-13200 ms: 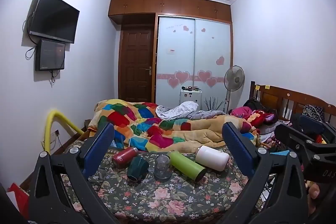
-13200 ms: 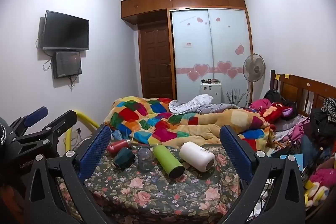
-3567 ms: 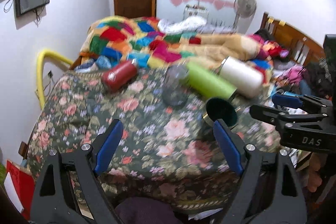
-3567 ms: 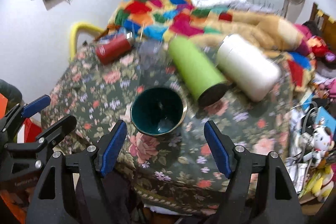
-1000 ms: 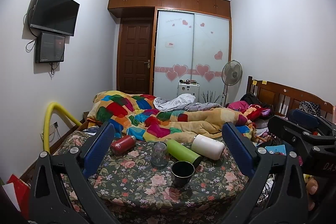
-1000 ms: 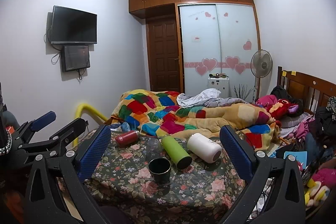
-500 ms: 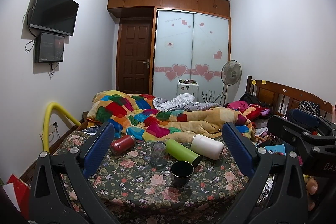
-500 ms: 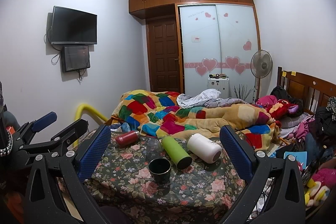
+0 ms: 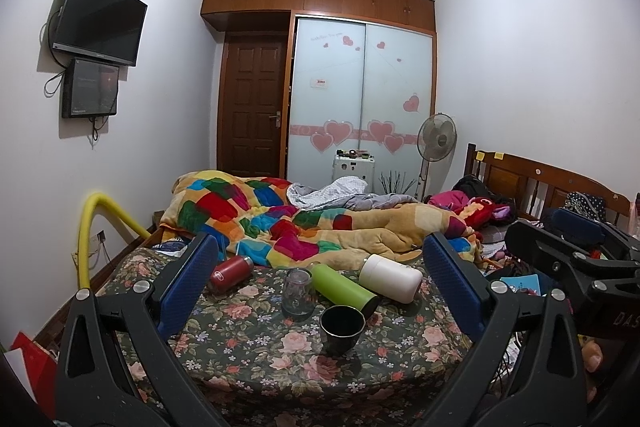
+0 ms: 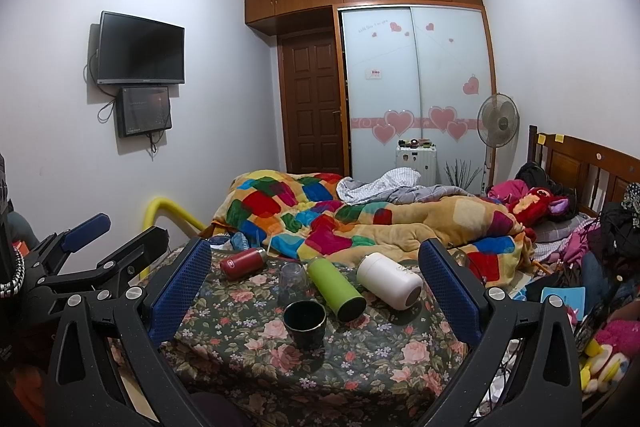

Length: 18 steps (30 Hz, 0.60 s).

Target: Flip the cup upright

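Cup: the small dark green cup with a thin gold rim [image 9: 342,324] stands with its mouth up on the flower-patterned bed cover [image 9: 248,347], near the front edge, so by my judgement the flip is already done
Neighbours: just behind it lies the lime green bottle [image 9: 344,287] on its side; the clear glass tumbler [image 9: 297,292] stands mouth down a little to the left; the white flask [image 9: 390,277] and the red bottle [image 9: 230,272] lie farther back, near the colourful patchwork blanket [image 9: 304,227]
Left hand-held gripper [image 9: 320,283]: its blue fingers are spread wide with nothing between them, held back from the bed
Right hand-held gripper [image 10: 316,285]: also spread wide and empty, well apart from the cup
Weight: probably light to medium, it looks like glazed ceramic
Surface: shiny glaze, so likely slippery under the pads
Fragility: the thin rim could chip, but the bed under it is soft
Stability: the soft cover gives a poor base, and a push could tip the cup over
Where to hold: across the outer wall at middle height, not on the rim
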Each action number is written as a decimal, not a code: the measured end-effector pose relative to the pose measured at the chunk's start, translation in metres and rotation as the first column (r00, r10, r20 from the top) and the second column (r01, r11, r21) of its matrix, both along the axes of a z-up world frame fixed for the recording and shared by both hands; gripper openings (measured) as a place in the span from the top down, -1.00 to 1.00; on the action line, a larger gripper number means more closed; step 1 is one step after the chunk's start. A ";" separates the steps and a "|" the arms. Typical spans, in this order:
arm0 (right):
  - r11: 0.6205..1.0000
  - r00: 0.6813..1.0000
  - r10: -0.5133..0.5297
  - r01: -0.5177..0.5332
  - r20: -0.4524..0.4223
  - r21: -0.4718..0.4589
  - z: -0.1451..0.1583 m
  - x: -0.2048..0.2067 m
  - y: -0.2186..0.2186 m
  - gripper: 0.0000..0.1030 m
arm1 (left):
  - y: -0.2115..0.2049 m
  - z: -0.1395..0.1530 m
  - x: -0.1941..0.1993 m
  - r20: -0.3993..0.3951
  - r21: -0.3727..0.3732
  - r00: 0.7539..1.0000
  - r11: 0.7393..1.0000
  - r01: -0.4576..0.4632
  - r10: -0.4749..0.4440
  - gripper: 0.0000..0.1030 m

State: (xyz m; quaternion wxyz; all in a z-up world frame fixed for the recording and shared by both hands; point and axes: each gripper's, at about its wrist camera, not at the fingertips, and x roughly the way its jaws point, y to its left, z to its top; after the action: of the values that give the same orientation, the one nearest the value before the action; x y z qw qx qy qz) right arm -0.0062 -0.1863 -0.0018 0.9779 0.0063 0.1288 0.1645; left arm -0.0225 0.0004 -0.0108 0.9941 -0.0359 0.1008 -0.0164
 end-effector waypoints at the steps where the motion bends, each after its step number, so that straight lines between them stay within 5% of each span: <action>1: 1.000 1.000 0.000 0.000 0.000 0.000 0.000 0.000 0.000 -1.00 | 0.000 0.000 0.000 -0.001 0.001 1.000 1.000 0.001 -0.001 -1.00; 18: 1.000 1.000 -0.008 0.008 -0.026 -0.019 -0.009 0.002 0.006 -1.00 | 0.011 -0.007 0.011 -0.031 -0.016 0.999 1.000 0.014 -0.014 -1.00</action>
State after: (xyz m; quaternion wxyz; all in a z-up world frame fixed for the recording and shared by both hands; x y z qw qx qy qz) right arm -0.0046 -0.1806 -0.0103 0.9768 -0.0005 0.1433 0.1591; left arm -0.0116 0.0113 -0.0176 0.9920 -0.0431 0.1164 -0.0236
